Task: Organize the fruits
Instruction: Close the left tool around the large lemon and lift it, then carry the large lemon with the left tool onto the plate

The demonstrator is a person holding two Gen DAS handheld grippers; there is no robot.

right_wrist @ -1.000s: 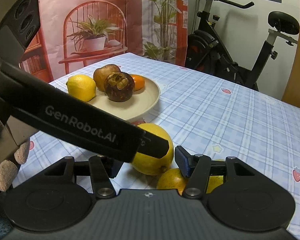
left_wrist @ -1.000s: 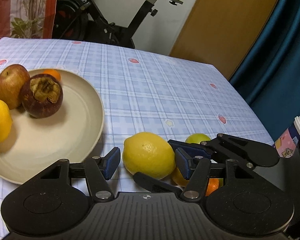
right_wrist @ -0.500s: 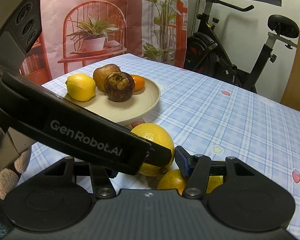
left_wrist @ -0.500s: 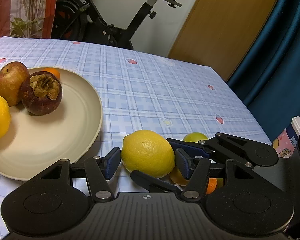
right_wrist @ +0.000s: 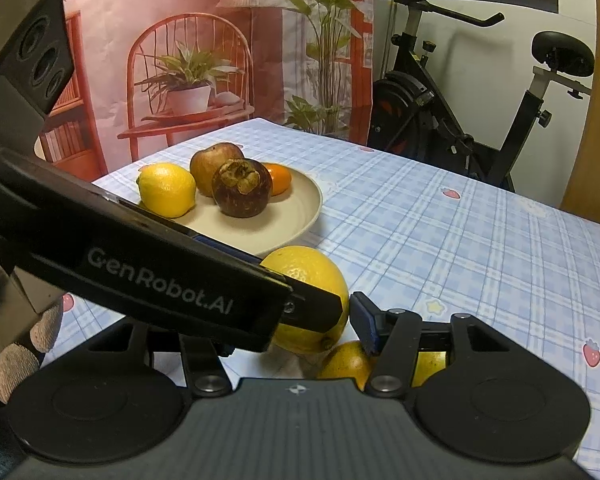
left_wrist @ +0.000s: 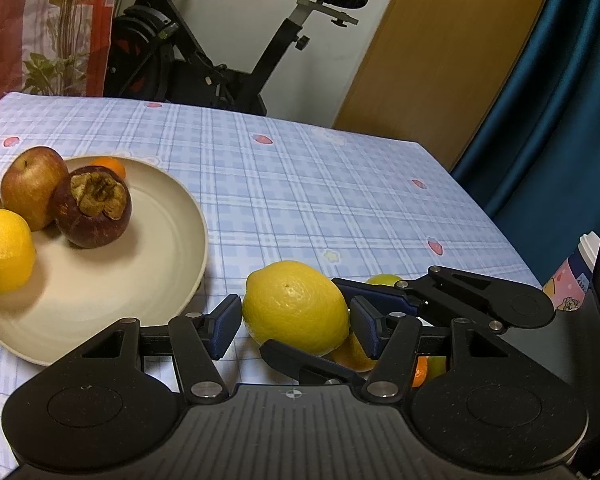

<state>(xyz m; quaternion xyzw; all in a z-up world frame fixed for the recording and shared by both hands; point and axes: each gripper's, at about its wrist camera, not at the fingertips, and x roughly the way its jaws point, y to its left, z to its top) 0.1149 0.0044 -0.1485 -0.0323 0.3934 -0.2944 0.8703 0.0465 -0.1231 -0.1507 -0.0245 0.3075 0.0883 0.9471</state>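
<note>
A large yellow lemon (left_wrist: 296, 306) lies on the checked tablecloth between the open blue-padded fingers of my left gripper (left_wrist: 294, 322); the pads stand close beside it, touching unclear. My right gripper (right_wrist: 292, 330) is open around the same lemon (right_wrist: 312, 280) from the other side; its left finger is hidden behind the left gripper's body (right_wrist: 148, 264). A beige plate (left_wrist: 168, 248) to the left holds a lemon (left_wrist: 2, 252), an apple (left_wrist: 32, 184), a mangosteen (left_wrist: 94, 210) and a small orange (left_wrist: 110, 165).
More fruit lies under the grippers: an orange one (left_wrist: 350, 356), a green one (left_wrist: 382, 280) and a yellow one (right_wrist: 346, 362). A pink carton (left_wrist: 576, 276) stands off the table's right edge. An exercise bike (left_wrist: 228, 60) stands behind the table.
The left gripper has crept forward and tilted up slightly; the lemon sits deeper between its fingers. The right gripper has barely moved.
</note>
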